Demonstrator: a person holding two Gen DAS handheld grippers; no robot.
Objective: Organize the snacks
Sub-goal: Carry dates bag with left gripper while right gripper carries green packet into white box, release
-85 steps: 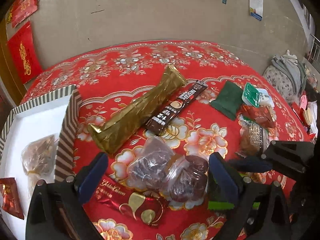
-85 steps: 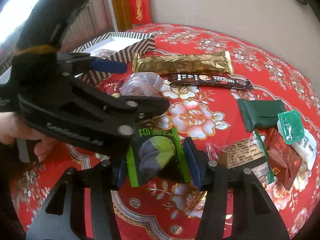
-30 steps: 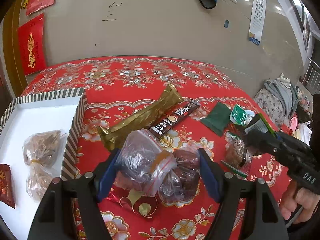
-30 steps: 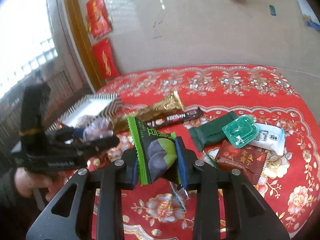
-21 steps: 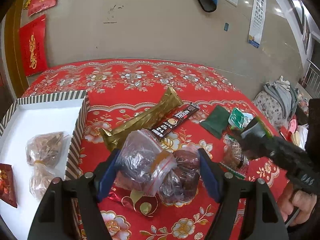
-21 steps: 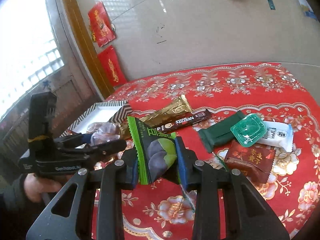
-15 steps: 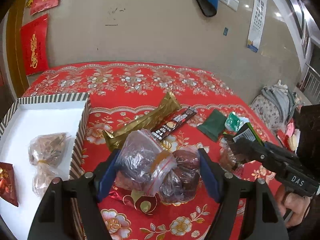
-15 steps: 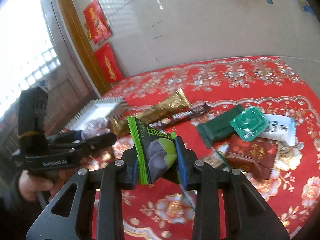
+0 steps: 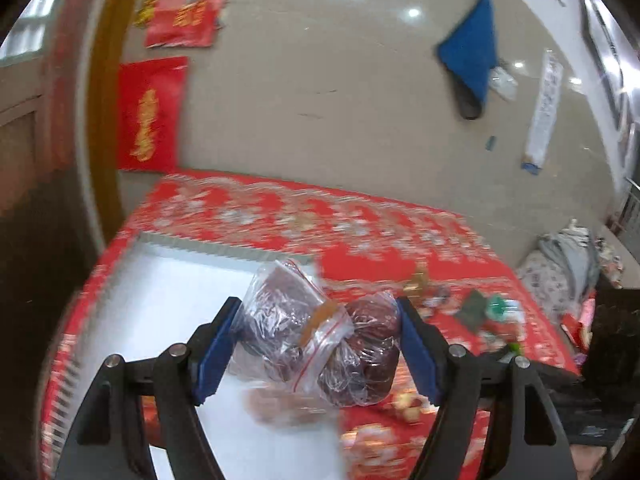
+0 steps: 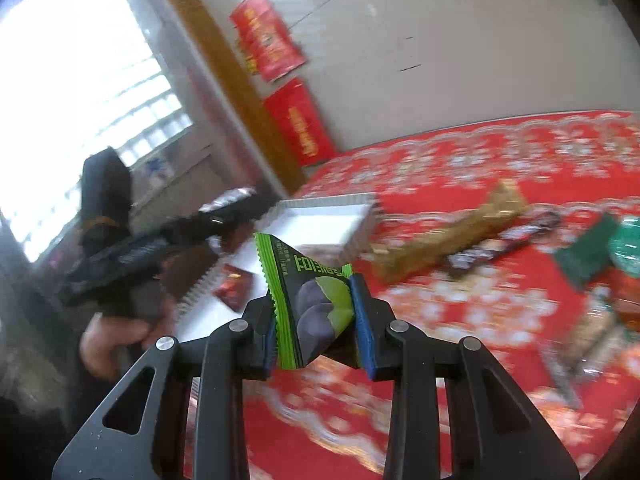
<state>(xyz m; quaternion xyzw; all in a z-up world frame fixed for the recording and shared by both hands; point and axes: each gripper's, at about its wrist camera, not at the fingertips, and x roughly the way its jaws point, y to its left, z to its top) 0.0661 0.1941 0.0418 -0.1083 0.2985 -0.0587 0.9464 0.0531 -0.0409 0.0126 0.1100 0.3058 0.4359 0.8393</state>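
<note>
Two grippers: left gripper, right gripper. One clear bag of dark dried fruit. One green snack packet. One white tray. One gold bar, one dark coffee stick, one dark green packet. Two red wall hangings. Rest too blurred to count.

A red floral cloth covers the desk. On the beige wall hang red banners with gold writing, a blue cloth and a long white paper chart. A bright window stands beside a wooden frame. Grey bundled fabric lies at the far right.
</note>
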